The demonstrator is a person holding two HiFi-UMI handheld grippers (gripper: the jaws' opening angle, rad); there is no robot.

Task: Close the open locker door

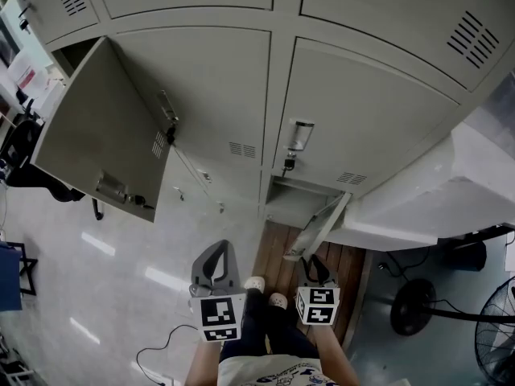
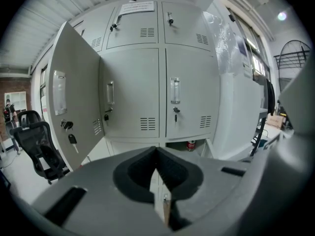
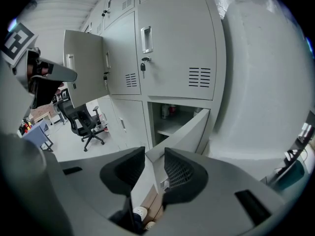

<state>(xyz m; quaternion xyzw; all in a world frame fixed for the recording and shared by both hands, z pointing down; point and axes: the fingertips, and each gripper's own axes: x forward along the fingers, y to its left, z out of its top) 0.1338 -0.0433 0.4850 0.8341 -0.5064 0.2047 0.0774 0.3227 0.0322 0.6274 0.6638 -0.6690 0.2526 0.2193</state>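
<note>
So the lower locker door point(image 3: 189, 129) is hanging wide open, a flat sheet of pale grey painted metal swinging out of the bottom row of the locker bank point(image 1: 362, 103). In the head view it's showing nearly edge-on as a thin slanted strip point(image 1: 320, 230) sticking out over the wooden plank floor point(image 1: 278, 260).

The right gripper point(image 3: 155, 154) is sitting right at its free corner. Its two dark ribbed pads are standing apart with the door's thin edge running between them, and I'm not seeing them squeezing it. From the head view that gripper point(image 1: 316, 268) is hovering just below the door's tip.

The left gripper point(image 2: 157, 151) is doing nothing much: its foam-lined jaws are meeting at the tips with nothing in them, and it's pointing at the lockers from a bit back point(image 1: 217, 252).

Further out, a second door, the upper locker door point(image 2: 74, 102), is also swinging open on the left, with louvred vent slots and a key point(image 2: 73, 140) dangling from its lock. A black office chair point(image 2: 42, 149) is sitting beyond it on the glossy floor. A round black fan point(image 1: 495, 328) is standing at the far right.
</note>
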